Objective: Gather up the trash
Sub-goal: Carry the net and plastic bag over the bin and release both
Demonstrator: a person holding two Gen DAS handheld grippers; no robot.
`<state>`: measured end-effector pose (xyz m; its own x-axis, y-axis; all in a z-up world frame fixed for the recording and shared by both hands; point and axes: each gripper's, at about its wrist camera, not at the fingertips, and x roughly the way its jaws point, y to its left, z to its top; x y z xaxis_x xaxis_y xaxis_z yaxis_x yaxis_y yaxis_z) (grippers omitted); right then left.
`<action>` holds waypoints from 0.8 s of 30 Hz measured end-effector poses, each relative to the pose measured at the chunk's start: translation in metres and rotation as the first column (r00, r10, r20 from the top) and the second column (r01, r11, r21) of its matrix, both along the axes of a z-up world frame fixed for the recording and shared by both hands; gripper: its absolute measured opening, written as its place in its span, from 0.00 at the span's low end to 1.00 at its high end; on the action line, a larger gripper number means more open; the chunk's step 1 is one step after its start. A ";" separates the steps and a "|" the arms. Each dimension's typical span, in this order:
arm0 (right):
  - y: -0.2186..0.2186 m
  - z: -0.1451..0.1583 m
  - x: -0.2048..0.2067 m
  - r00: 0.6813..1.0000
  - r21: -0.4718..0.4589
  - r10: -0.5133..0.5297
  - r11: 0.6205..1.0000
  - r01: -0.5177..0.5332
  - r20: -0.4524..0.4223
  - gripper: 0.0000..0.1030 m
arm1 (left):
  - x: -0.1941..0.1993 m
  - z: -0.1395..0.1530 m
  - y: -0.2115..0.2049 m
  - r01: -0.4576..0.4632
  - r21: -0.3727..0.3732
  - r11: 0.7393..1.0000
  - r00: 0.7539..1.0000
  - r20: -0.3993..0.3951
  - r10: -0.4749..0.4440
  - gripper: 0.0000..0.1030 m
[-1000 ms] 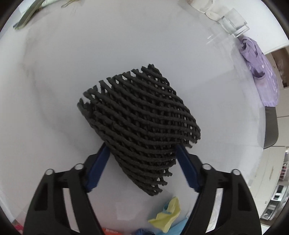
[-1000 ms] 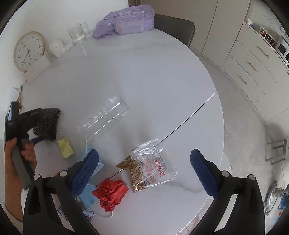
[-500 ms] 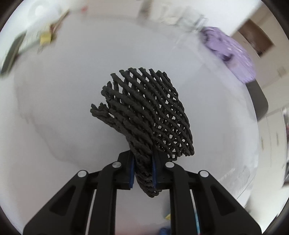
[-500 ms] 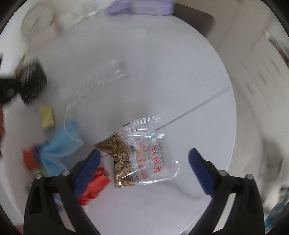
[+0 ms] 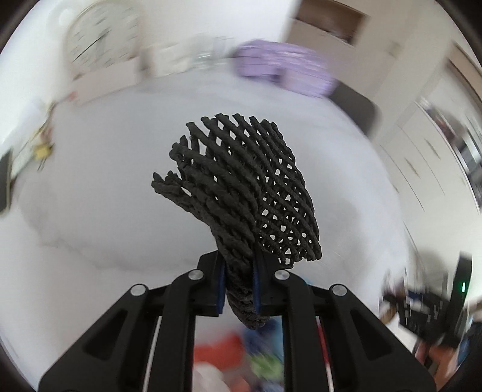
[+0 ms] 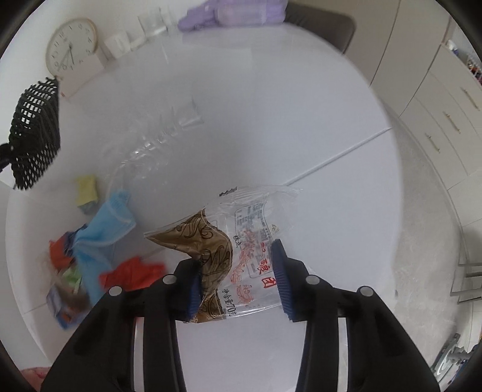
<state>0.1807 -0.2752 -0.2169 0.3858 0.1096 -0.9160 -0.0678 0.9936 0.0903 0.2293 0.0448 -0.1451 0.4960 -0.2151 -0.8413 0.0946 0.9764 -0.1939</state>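
Observation:
A black foam mesh sleeve (image 5: 241, 187) hangs above the white table (image 5: 90, 211), with my left gripper (image 5: 239, 265) shut on its lower end. The right wrist view shows the same mesh (image 6: 33, 132) raised at the far left. My right gripper (image 6: 238, 280) is low over the table (image 6: 271, 105), and its jaws are closing on a clear snack wrapper (image 6: 241, 229) with a brown patch and red print. Both blue pads (image 6: 278, 271) touch the wrapper's sides, and the film buckles upward between them.
More litter lies left of the wrapper: a clear plastic tray (image 6: 156, 141), a yellow scrap (image 6: 86, 188), a blue face mask (image 6: 105, 226) and a red crumpled wad (image 6: 132, 273). At the far edge stand a clock (image 6: 71, 45), glasses (image 6: 150, 24) and a purple bag (image 6: 232, 12). Drawers (image 6: 446, 99) line the right.
My left gripper shut on the mesh, lifted it off the table and rolled. My right gripper came down over the snack wrapper, and its wide jaws narrowed onto it.

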 end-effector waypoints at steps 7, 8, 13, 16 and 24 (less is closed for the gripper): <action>-0.070 0.045 -0.106 0.997 0.008 -0.075 0.997 0.075 0.029 0.40 | -0.123 0.024 -0.138 0.433 -0.083 0.897 0.897 -0.054 -0.438 0.13; -0.079 0.047 -0.121 0.996 -0.007 -0.086 0.996 0.087 0.024 0.40 | -0.139 0.021 -0.153 0.471 -0.093 0.877 0.876 -0.070 -0.477 0.13; -0.151 0.031 -0.201 0.990 -0.007 -0.139 0.990 0.139 -0.026 0.41 | -0.230 -0.029 -0.240 0.659 -0.108 0.745 0.712 -0.229 -0.663 0.13; -0.178 0.009 -0.230 0.987 0.014 -0.145 0.989 0.146 -0.067 0.41 | -0.267 -0.073 -0.275 0.699 -0.061 0.713 0.660 -0.331 -0.675 0.13; -0.191 -0.027 -0.268 0.991 0.103 -0.079 0.991 0.089 -0.104 0.42 | -0.300 -0.142 -0.305 0.657 -0.001 0.754 0.645 -0.517 -0.563 0.50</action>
<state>-0.0873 -0.4658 -0.2436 0.3055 0.1800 -0.9350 0.0301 0.9796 0.1985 -0.0709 -0.2600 -0.2867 -0.1499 -0.1555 -0.9764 0.6270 0.7486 -0.2155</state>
